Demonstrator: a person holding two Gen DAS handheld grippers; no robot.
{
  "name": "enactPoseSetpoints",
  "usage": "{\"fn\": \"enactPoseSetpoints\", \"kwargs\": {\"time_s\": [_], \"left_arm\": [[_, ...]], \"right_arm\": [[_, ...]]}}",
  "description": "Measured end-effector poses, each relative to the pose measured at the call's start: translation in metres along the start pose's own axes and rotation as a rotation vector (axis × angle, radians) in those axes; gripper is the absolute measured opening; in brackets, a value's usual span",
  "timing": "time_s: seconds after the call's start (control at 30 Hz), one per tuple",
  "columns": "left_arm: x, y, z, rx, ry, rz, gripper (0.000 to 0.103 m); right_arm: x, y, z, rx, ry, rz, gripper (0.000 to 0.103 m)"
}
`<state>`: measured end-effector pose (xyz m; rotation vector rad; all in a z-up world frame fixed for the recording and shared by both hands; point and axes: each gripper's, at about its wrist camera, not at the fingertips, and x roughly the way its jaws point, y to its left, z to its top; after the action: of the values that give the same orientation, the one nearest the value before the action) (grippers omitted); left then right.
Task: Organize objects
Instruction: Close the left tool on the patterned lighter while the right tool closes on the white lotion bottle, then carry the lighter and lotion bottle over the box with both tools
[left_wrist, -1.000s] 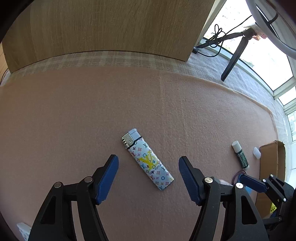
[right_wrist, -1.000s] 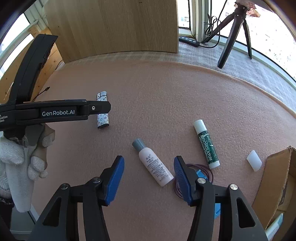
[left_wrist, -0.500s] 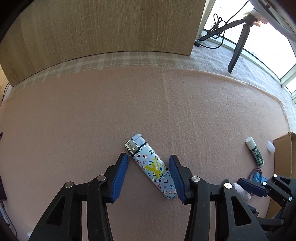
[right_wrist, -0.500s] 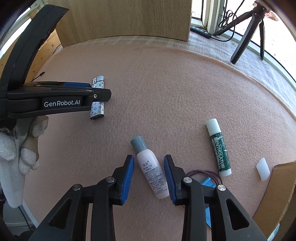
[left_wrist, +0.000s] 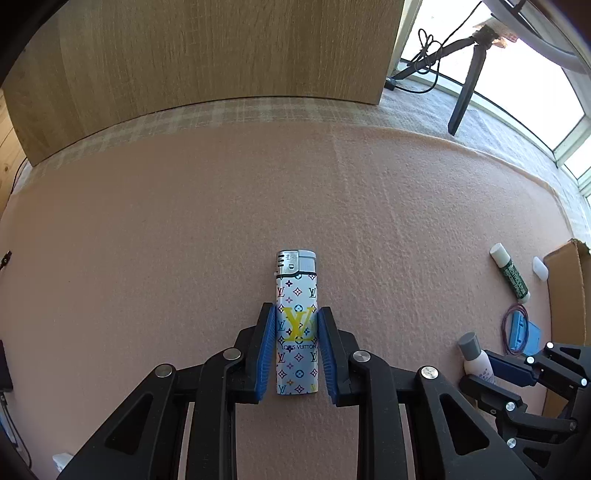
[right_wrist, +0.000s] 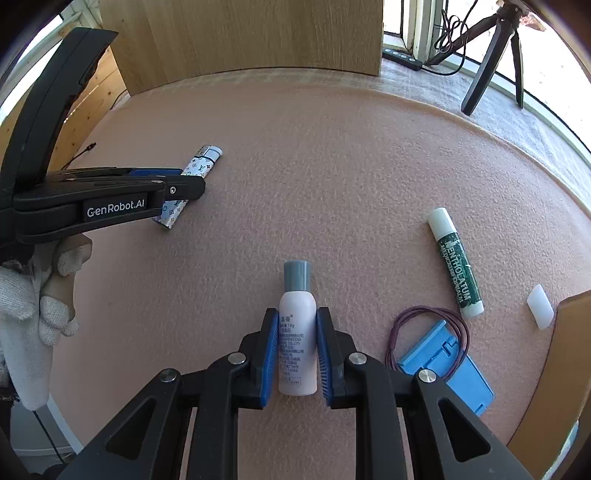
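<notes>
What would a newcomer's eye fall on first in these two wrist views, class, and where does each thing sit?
First, the patterned lighter, lying on the pink felt mat, with the left gripper having just closed its blue pads onto its sides. Next, the small white bottle with a grey cap, clamped the same way in the right gripper. To its right lie a green lip balm stick and a blue clip under a purple hair tie.

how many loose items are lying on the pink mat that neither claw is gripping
4: lip balm tube, white cap beside the cardboard box, purple hair tie lying on the blue card. More may be hidden.
</notes>
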<state>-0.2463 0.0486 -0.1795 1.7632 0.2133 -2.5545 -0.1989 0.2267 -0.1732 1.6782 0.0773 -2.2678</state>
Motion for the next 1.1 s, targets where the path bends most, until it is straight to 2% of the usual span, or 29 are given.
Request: {"fn": "enactPoseSetpoints", "kwargs": {"time_s": [0.43, 0.63, 0.77, 1.1], "left_arm": [[-0.027, -0.007, -0.067, -0.024, -0.011, -0.074, 0.024], [-0.041, -0.019, -0.095, -0.024, -0.01, -0.119, 0.024], [-0.057, -0.033, -0.104, -0.004, -0.029, -0.147, 0.024], [-0.087, -0.098, -0.096, 0.099, -0.08, -0.235, 0.024]], "right_arm": [[-0.016, -0.007, -0.037, 0.131, -0.049, 0.072, 0.018], [-0.04, -0.014, -0.057, 0.167, -0.099, 0.081, 0.018], [-0.062, -0.021, -0.072, 0.195, -0.14, 0.088, 0.018], [-0.119, -0.06, -0.111, 0.289, -0.241, 0.065, 0.018]]}}
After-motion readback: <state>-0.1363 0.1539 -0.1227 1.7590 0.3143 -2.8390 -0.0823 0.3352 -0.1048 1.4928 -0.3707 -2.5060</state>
